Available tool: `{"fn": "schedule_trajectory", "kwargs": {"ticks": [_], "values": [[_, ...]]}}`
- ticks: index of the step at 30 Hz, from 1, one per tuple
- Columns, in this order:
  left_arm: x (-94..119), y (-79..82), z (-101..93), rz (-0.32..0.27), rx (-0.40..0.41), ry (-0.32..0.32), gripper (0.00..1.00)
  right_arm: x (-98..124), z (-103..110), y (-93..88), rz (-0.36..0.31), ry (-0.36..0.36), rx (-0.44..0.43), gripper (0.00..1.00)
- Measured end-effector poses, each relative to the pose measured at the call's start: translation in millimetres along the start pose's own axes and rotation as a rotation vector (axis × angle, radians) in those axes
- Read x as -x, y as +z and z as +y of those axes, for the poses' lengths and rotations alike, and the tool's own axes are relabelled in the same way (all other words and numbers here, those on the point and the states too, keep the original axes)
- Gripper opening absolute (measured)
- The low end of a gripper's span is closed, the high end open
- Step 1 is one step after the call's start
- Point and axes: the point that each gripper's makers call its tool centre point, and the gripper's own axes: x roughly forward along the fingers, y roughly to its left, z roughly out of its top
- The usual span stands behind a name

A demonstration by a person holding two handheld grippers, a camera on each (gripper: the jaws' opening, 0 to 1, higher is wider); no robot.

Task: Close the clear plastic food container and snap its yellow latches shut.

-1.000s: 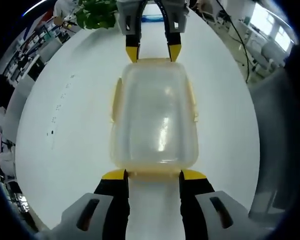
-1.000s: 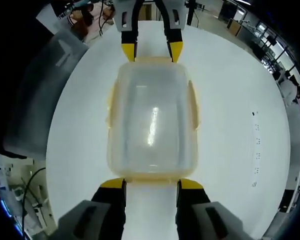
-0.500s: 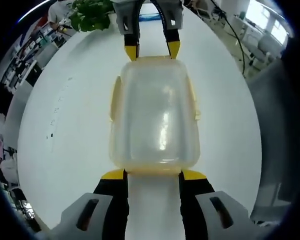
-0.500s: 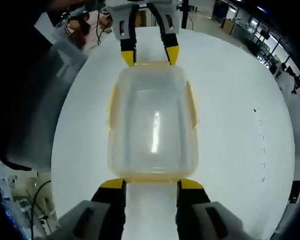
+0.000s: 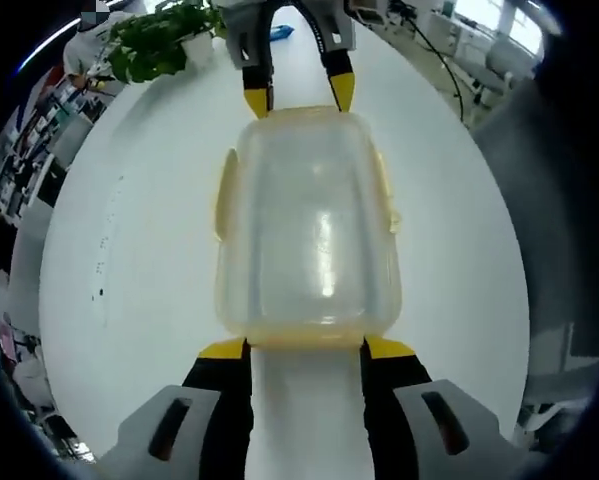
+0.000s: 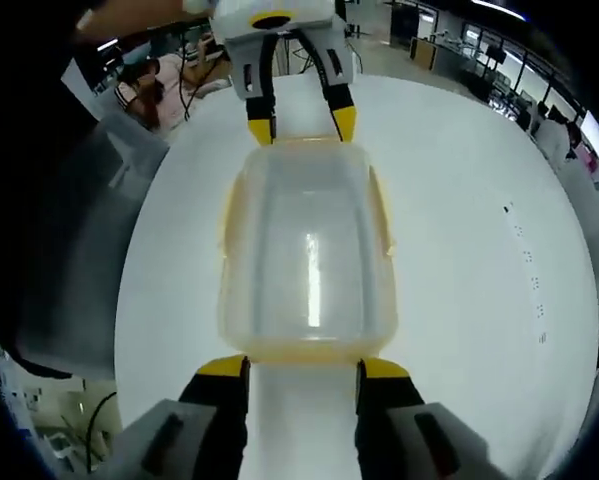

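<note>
Lying mid-worktop point(image 5: 99, 250), the clear container point(image 5: 304, 225) is bracketed lengthwise: left hand-held gripper point(image 5: 304, 347) and right hand-held gripper point(image 6: 301, 366) are spread open, tips at opposite short-end yellow latches point(image 5: 299, 340), equally near.

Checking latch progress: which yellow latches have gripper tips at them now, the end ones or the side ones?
The end latches: left gripper and right gripper each sit at one end of the container; the side latches stand untouched.

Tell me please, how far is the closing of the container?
Done: the lid sits on the container. In hand: the left gripper and right gripper stand open at opposite short ends. Left: the side latches look flared outward, seemingly unsnapped.
</note>
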Motion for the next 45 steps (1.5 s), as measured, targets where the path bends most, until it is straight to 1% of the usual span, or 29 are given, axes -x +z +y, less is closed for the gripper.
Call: {"fn": "schedule_trajectory", "kwargs": {"ticks": [1, 2, 3, 5, 7, 8, 9, 11, 13, 15, 17, 19, 21, 23, 25, 27, 29, 31, 34, 35, 37, 39, 45], "values": [[0, -2.8, 0.0, 0.006, 0.009, 0.006, 0.42, 1, 0, -1.0, 0.003, -0.001, 0.0, 0.47], [2, -6.1, 1.6, -0.001, 0.016, 0.014, 0.42, 2, 0, -2.1, 0.003, 0.0, -0.001, 0.47], [4, -6.4, 3.1, -0.017, 0.03, 0.026, 0.42, 5, 1, -2.4, -0.002, -0.001, -0.006, 0.47], [11, -3.7, 3.3, -0.072, 0.107, 0.024, 0.45, 12, 0, 0.3, -0.034, -0.004, -0.026, 0.46], [21, 2.9, 7.5, -0.131, 0.134, 0.036, 0.45, 20, -3, 3.3, -0.06, -0.027, -0.015, 0.44], [25, 5.3, 8.8, -0.149, 0.145, 0.04, 0.45, 22, -4, 4.7, -0.069, -0.033, -0.014, 0.43], [31, 10.6, 11.4, -0.179, 0.164, 0.044, 0.44, 24, -4, 8.0, -0.089, -0.04, -0.016, 0.42], [39, 22.4, 14.1, -0.248, 0.201, 0.04, 0.42, 26, -6, 14.4, -0.124, -0.057, -0.014, 0.4], [42, 31.2, 17.1, -0.297, 0.241, 0.039, 0.42, 25, -4, 17.8, -0.142, -0.054, -0.024, 0.39], [42, 34.3, 18.1, -0.309, 0.249, 0.035, 0.39, 22, -4, 20.9, -0.147, -0.063, -0.024, 0.38], [39, 37.3, 17.6, -0.306, 0.241, 0.039, 0.35, 21, -2, 25.3, -0.153, -0.07, -0.007, 0.36], [36, 39.6, 16.7, -0.305, 0.24, 0.037, 0.37, 22, -1, 27.5, -0.149, -0.075, 0.004, 0.36], [32, 43.1, 13.9, -0.306, 0.239, 0.023, 0.37, 23, -3, 28.2, -0.147, -0.08, 0.017, 0.34], [29, 41.1, 13.8, -0.286, 0.223, 0.023, 0.37, 26, -5, 28.0, -0.14, -0.094, 0.025, 0.33], [28, 44.2, 12.2, -0.301, 0.239, 0.014, 0.37, 33, -9, 33.3, -0.169, -0.113, 0.021, 0.33], [28, 51.4, 10.7, -0.318, 0.24, 0.011, 0.38, 35, -10, 39.0, -0.19, -0.114, 0.014, 0.33], [25, 58.1, 8.6, -0.318, 0.22, 0.013, 0.39, 33, -9, 43.9, -0.192, -0.11, 0.018, 0.33], [23, 62.7, 8.3, -0.319, 0.217, 0.011, 0.39, 31, -8, 48.8, -0.188, -0.11, 0.033, 0.33], [19, 68.9, 9.1, -0.324, 0.211, 0.009, 0.37, 29, -9, 61.6, -0.19, -0.114, 0.057, 0.33], [18, 70.7, 9.2, -0.329, 0.211, 0.009, 0.37, 29, -10, 64.8, -0.193, -0.117, 0.058, 0.33], [17, 74.4, 9.0, -0.343, 0.214, 0.0, 0.37, 29, -9, 72.8, -0.212, -0.102, 0.044, 0.32], [15, 77.8, 10.2, -0.35, 0.213, 0.0, 0.37, 26, -10, 78.1, -0.21, -0.099, 0.053, 0.3], [14, 92.5, 11.3, -0.376, 0.209, -0.006, 0.37, 16, -8, 98.9, -0.217, -0.081, 0.08, 0.3]]}}
